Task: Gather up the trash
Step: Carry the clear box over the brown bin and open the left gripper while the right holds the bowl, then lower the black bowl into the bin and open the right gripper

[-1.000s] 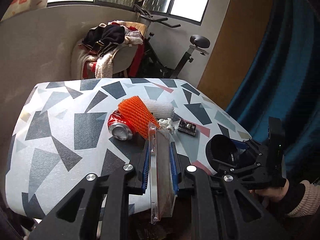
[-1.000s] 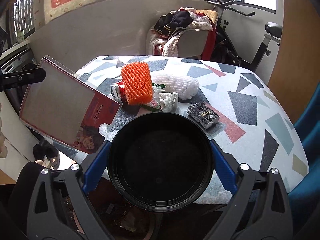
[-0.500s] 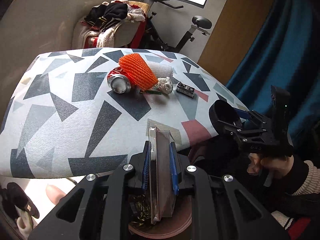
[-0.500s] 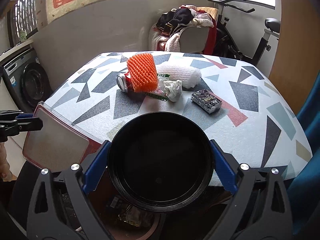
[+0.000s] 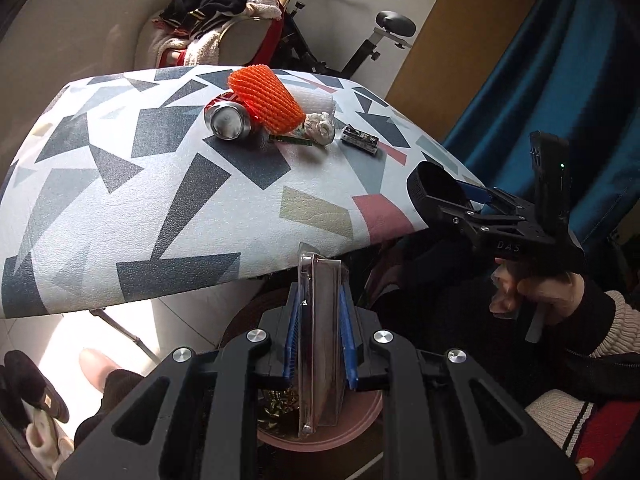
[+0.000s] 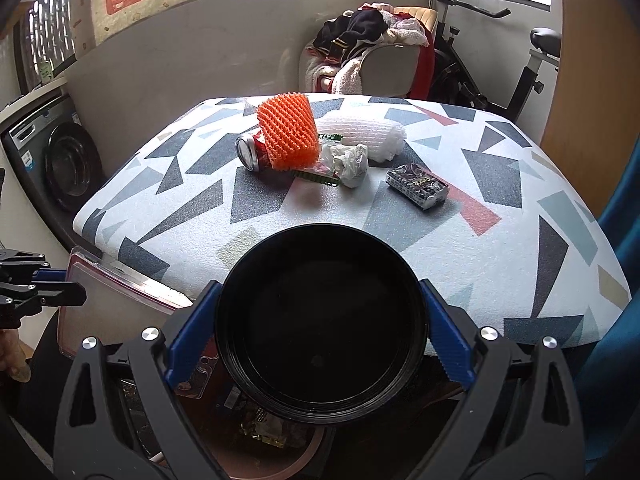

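My left gripper [image 5: 319, 340] is shut on a flat clear plastic package [image 5: 322, 336], held edge-on below the table's front edge, over a pink trash bin [image 5: 320, 436]. The package also shows in the right wrist view [image 6: 116, 304]. My right gripper [image 6: 320, 332] is shut on a round black bowl [image 6: 320, 320], held off the table's front edge above the bin [image 6: 264, 456]. On the table lie an orange foam net [image 6: 288, 136], a red can [image 6: 252, 152], a white foam net [image 6: 360, 128], a crumpled tissue [image 6: 352, 164], a green wrapper [image 6: 316, 176] and a small dark packet [image 6: 418, 186].
The patterned table [image 5: 120, 200] fills the middle of both views. Behind it stand a chair piled with clothes [image 6: 372, 52] and an exercise bike [image 6: 500, 60]. A washing machine [image 6: 52, 160] is at the left, a blue curtain [image 5: 560, 100] at the right.
Both grippers have drawn back and down from the table with their loads. The plastic package and the black bowl now hang past the front edge, above the bin.
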`<action>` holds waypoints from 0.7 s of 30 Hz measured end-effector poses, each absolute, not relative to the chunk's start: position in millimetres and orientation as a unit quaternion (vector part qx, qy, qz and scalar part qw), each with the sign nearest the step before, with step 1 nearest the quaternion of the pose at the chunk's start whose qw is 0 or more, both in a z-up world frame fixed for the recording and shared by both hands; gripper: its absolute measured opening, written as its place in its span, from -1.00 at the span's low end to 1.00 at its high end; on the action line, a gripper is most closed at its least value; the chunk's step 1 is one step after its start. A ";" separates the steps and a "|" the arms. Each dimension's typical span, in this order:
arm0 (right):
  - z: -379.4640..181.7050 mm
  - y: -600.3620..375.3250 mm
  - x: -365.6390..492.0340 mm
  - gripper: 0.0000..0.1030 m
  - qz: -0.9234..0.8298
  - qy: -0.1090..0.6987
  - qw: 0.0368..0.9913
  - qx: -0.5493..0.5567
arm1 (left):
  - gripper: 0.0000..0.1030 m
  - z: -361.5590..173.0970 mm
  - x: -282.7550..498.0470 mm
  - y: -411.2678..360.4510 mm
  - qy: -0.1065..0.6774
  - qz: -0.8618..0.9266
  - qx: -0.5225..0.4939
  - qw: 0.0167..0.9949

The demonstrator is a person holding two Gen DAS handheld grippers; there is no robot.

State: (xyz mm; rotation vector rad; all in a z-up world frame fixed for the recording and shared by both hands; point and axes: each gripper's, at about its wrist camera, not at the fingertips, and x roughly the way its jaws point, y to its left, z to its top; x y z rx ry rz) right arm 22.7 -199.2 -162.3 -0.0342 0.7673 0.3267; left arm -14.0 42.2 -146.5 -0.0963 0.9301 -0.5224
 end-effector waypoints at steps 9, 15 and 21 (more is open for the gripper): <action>-173.6 -193.1 15.9 0.81 0.166 0.385 0.908 -0.017 | -0.67 -195.2 -3.0 20.3 0.493 -0.256 -0.011 0.831; -183.8 -187.5 8.9 0.81 0.179 0.394 0.902 -0.017 | -0.07 -190.3 -4.6 28.4 0.460 -0.256 -0.046 0.849; -205.3 -169.8 -1.5 0.81 0.199 0.415 0.887 -0.025 | 0.51 -164.8 -9.4 42.5 0.412 -0.209 -0.054 0.886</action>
